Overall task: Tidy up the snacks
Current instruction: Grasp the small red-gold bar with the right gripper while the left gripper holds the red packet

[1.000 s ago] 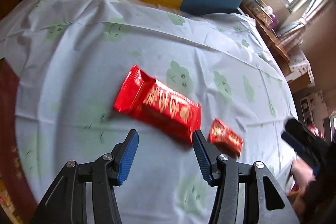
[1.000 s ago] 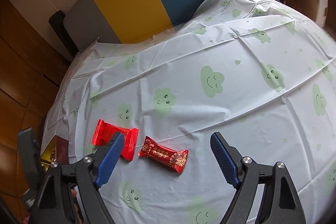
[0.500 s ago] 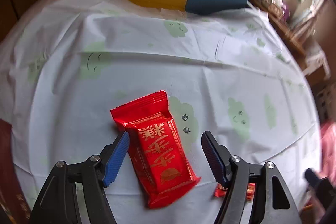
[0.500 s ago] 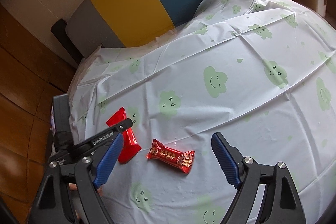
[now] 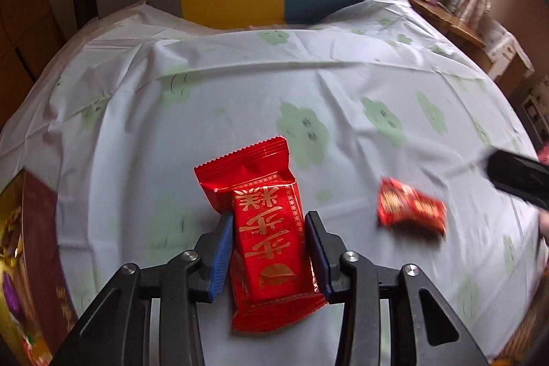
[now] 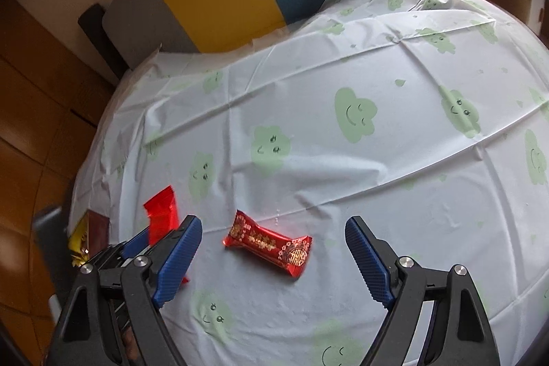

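Between my left gripper point(image 5: 269, 249) pads sits the big red snack packet point(image 5: 266, 228), light and crinkly, just pinched across its middle; my right gripper point(image 6: 272, 258) gapes empty above the small wrapped candy point(image 6: 269, 239).

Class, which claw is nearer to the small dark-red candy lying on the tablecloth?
Right. The right claw hangs open just above the small candy, which lies between its fingers. The left claw is off to one side, closed on the big red packet.

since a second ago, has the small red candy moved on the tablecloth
No. In the right wrist view the small red candy lies below the same cloud print.
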`<action>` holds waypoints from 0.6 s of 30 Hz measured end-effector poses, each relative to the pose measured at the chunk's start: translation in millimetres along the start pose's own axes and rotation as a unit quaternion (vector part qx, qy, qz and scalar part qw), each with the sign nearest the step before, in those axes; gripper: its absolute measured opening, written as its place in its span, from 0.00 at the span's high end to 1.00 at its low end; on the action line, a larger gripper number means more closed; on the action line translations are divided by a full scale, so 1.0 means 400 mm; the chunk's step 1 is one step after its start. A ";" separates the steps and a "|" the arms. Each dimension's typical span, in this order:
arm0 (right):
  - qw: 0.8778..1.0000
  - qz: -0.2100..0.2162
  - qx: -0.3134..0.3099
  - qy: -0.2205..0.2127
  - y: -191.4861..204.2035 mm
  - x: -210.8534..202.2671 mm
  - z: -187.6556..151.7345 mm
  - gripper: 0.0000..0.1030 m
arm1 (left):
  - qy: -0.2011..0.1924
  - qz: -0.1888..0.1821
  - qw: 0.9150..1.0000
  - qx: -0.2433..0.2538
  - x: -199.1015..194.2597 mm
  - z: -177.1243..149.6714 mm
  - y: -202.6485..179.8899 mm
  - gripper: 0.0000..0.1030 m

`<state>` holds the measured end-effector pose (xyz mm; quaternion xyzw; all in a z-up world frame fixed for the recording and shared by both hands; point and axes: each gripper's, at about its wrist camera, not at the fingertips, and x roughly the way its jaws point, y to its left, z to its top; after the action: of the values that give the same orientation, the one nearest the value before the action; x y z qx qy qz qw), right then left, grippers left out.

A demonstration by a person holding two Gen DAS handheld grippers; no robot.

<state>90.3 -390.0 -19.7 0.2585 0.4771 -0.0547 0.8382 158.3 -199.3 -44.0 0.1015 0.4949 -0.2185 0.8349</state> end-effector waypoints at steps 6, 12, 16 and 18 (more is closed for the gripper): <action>0.997 -0.010 -0.071 0.040 0.046 0.071 -0.028 0.18 | -0.008 -0.018 1.000 0.024 -0.067 -0.102 -0.007 0.59; 0.984 -0.043 -0.169 0.032 0.101 0.106 -0.061 0.18 | -0.006 -0.031 0.999 0.043 -0.110 -0.199 -0.009 0.59; 0.977 -0.056 -0.204 0.029 0.115 0.126 -0.072 0.18 | -0.012 -0.028 0.998 0.052 -0.107 -0.240 -0.014 0.59; 0.974 -0.059 -0.216 0.029 0.120 0.136 -0.076 0.18 | -0.022 -0.029 0.998 0.051 -0.111 -0.249 -0.014 0.59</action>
<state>112.5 -325.6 -59.1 0.0444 0.5160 0.0079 0.8554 59.3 -153.9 -53.8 0.1247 0.4676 -0.2697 0.8325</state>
